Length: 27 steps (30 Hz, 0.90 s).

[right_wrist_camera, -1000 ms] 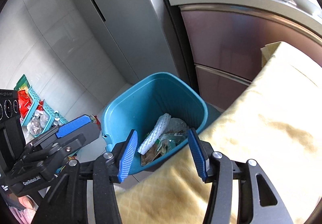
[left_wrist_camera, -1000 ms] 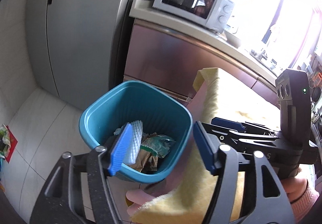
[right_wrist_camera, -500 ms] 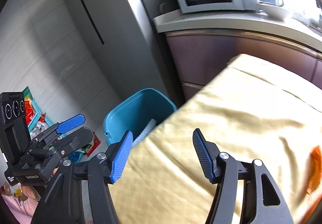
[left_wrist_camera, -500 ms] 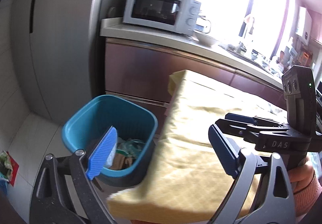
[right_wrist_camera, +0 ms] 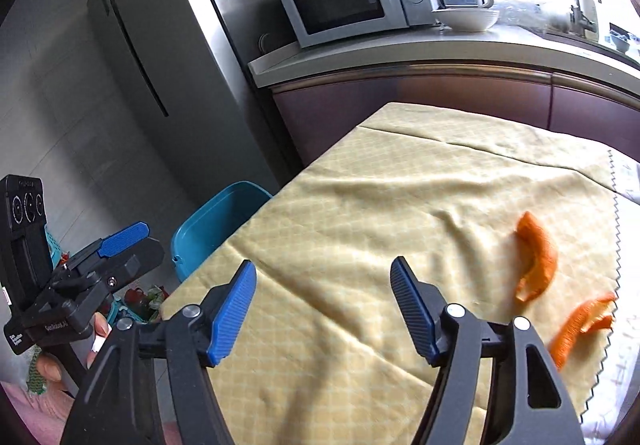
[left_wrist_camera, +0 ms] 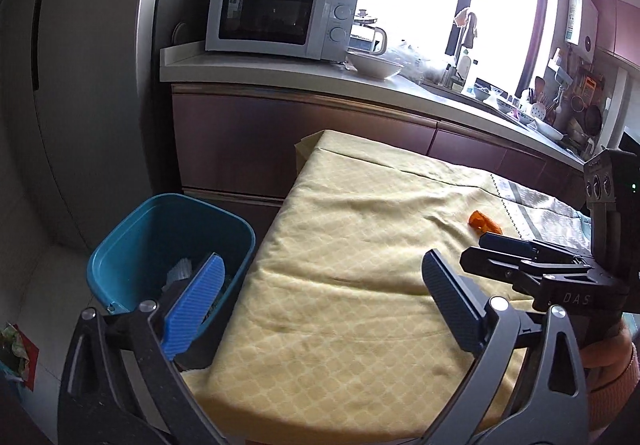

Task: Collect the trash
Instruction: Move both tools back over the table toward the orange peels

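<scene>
A blue trash bin (left_wrist_camera: 168, 245) stands on the floor at the table's left end, with wrappers inside; its rim shows in the right wrist view (right_wrist_camera: 216, 221). Two orange peels lie on the yellow tablecloth (right_wrist_camera: 360, 213): one curved (right_wrist_camera: 536, 257), one nearer the cloth's zigzag edge (right_wrist_camera: 580, 325). One peel shows in the left wrist view (left_wrist_camera: 484, 223). My left gripper (left_wrist_camera: 320, 301) is open and empty over the table's left edge. My right gripper (right_wrist_camera: 324, 309) is open and empty above the cloth, left of the peels.
A counter (left_wrist_camera: 280, 69) with a microwave (left_wrist_camera: 280, 21), a bowl (left_wrist_camera: 374, 65) and a glass pot runs behind the table. A grey fridge (right_wrist_camera: 160, 45) stands left. Snack bags in a basket (right_wrist_camera: 140, 297) lie on the floor.
Both grippers have risen and swung right, away from the bin and over the table. The orange peels have come into view. Both stay open and empty.
</scene>
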Each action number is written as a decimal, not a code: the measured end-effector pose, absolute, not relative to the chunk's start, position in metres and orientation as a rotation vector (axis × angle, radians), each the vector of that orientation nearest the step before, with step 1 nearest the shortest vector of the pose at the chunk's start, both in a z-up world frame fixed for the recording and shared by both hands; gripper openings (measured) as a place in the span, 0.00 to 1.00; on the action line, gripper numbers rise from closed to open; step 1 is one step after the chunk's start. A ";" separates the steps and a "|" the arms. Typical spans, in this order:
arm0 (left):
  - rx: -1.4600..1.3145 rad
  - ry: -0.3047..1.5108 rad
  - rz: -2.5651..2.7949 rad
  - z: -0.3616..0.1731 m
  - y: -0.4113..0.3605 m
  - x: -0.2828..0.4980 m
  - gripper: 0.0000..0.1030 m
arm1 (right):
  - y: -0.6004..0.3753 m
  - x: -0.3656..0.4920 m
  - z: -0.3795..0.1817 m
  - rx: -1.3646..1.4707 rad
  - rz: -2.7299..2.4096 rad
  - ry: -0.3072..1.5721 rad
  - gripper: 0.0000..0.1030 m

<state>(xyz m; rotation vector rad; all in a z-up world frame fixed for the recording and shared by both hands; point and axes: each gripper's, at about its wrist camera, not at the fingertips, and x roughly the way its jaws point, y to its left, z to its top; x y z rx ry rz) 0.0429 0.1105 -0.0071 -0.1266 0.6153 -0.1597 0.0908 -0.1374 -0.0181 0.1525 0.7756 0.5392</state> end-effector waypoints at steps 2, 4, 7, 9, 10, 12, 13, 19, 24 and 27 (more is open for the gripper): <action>-0.118 0.620 -0.173 -0.007 0.103 0.045 0.95 | -0.147 0.083 -0.019 0.152 0.522 0.766 0.68; -0.107 0.623 -0.193 -0.008 0.093 0.046 0.95 | -0.157 0.078 -0.019 0.162 0.511 0.761 0.69; -0.092 0.633 -0.236 -0.010 0.078 0.048 0.95 | -0.174 0.074 -0.020 0.170 0.478 0.759 0.69; -0.084 0.647 -0.274 -0.012 0.067 0.051 0.95 | -0.187 0.072 -0.022 0.181 0.452 0.761 0.69; -0.077 0.652 -0.293 -0.013 0.059 0.052 0.95 | -0.195 0.072 -0.022 0.186 0.437 0.761 0.69; -0.062 0.665 -0.334 -0.016 0.044 0.055 0.95 | -0.208 0.073 -0.025 0.202 0.412 0.766 0.69; -0.058 0.672 -0.353 -0.017 0.038 0.056 0.95 | -0.216 0.073 -0.026 0.213 0.399 0.769 0.69; -0.023 0.722 -0.471 -0.029 -0.011 0.066 0.95 | -0.257 0.077 -0.029 0.262 0.325 0.761 0.69; 0.009 0.772 -0.575 -0.042 -0.057 0.073 0.92 | -0.288 0.081 -0.032 0.292 0.270 0.758 0.69; 0.021 0.806 -0.621 -0.051 -0.082 0.080 0.86 | -0.303 0.084 -0.035 0.316 0.256 0.762 0.69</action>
